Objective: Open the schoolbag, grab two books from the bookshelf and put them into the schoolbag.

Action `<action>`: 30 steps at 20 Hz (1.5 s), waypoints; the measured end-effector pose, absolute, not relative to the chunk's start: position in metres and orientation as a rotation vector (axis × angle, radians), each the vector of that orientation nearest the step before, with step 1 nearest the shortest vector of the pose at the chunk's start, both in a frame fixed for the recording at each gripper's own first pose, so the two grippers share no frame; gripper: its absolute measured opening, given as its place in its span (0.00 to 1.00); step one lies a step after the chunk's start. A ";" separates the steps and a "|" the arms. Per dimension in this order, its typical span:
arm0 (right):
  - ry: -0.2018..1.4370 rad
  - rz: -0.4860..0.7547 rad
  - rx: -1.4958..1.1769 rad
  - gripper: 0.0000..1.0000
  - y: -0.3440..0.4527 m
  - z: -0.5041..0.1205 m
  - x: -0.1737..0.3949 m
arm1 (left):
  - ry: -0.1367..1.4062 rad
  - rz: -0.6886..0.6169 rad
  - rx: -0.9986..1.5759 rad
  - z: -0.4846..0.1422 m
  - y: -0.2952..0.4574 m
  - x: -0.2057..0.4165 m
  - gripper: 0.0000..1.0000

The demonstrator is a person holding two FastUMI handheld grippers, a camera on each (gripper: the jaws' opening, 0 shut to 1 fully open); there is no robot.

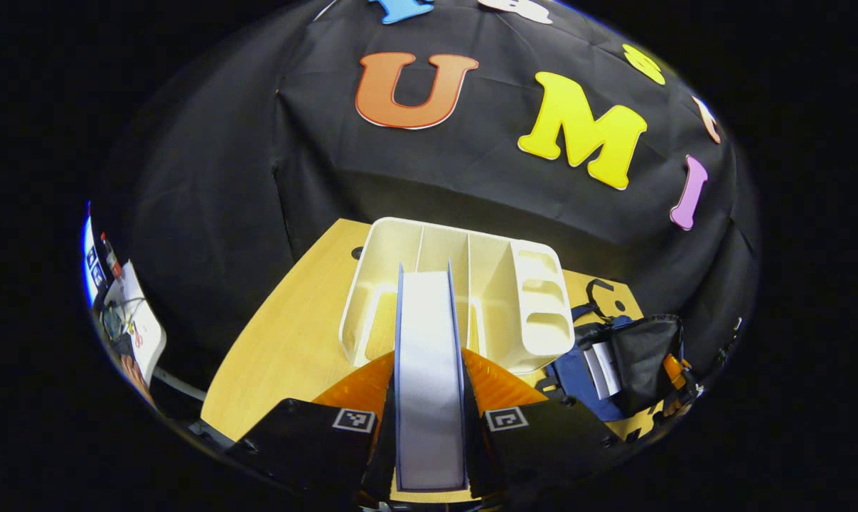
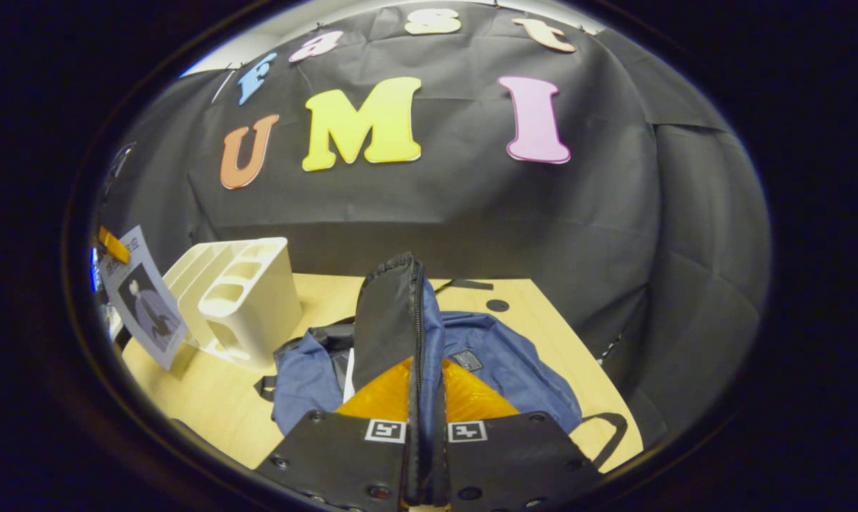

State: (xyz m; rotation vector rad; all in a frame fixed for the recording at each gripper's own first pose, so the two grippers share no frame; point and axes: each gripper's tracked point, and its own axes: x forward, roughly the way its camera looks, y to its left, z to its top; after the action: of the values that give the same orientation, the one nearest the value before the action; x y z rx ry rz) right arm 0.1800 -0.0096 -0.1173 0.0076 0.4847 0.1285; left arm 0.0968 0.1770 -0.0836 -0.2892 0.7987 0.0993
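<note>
Left gripper (image 1: 429, 419): I read the jaws clamped on a book (image 1: 429, 370), fore-edge toward the lens, its near end cut off below. Bookshelf (image 1: 464, 299): cream, partly hidden behind that book, on the wooden counter (image 1: 286, 348). Right gripper (image 2: 425, 434): jaws pinched together on the schoolbag flap (image 2: 393, 313), held upright. Schoolbag (image 2: 500, 363): blue, open, beside the bookshelf; I see a white edge inside, hard to make out.

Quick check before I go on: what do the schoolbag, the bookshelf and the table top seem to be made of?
Schoolbag: soft woven fabric, blue and black, matte; it creases and has a zipper. Bookshelf: looks like moulded plastic, cream, smooth with a slight sheen and rounded edges. Table: pale wood-grain surface, possibly laminate; cannot tell for sure.
</note>
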 end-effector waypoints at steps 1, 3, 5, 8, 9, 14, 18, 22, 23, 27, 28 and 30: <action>0.485 0.129 0.004 0.07 -0.008 -0.117 0.180 | 0.794 0.096 -0.328 -0.085 0.175 0.086 0.41; 0.484 0.131 -0.008 0.07 -0.005 -0.117 0.178 | 0.783 0.085 -0.394 -0.090 0.166 0.068 0.42; 0.484 0.134 -0.022 0.07 -0.001 -0.118 0.177 | 0.780 0.063 -0.445 -0.096 0.154 0.056 0.42; 0.483 0.137 -0.039 0.07 0.003 -0.119 0.175 | 0.788 0.005 -0.529 -0.101 0.129 0.046 0.42; 0.483 0.137 -0.042 0.07 0.003 -0.118 0.175 | 0.785 -0.017 -0.557 -0.102 0.120 0.047 0.42; 0.479 0.132 -0.072 0.07 -0.002 -0.114 0.174 | 0.784 -0.118 -0.638 -0.107 0.069 0.060 0.42; 0.479 0.152 -0.057 0.07 -0.003 -0.108 0.168 | 0.783 -0.226 -0.699 -0.107 0.023 0.072 0.42; 0.466 0.171 -0.042 0.10 -0.006 -0.098 0.166 | 0.756 -0.269 -0.794 -0.107 -0.006 0.098 0.42; 0.468 0.172 -0.034 0.07 -0.008 -0.097 0.167 | 0.753 -0.274 -0.823 -0.107 -0.011 0.104 0.42; 0.442 0.183 -0.007 0.07 -0.010 -0.083 0.164 | 0.741 -0.291 -0.914 -0.111 -0.036 0.133 0.42; 0.429 0.187 -0.007 0.10 -0.010 -0.079 0.162 | 0.735 -0.291 -0.934 -0.113 -0.042 0.141 0.42; 0.409 0.189 -0.019 0.04 -0.010 -0.073 0.160 | 0.731 -0.294 -0.977 -0.116 -0.055 0.152 0.42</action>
State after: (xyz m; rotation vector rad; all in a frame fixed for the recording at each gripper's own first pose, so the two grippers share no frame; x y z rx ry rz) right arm 0.1600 -0.0098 -0.0734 -0.0186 0.4092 0.1885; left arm 0.1524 -0.0548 -0.1157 -0.9775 0.7313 -0.2943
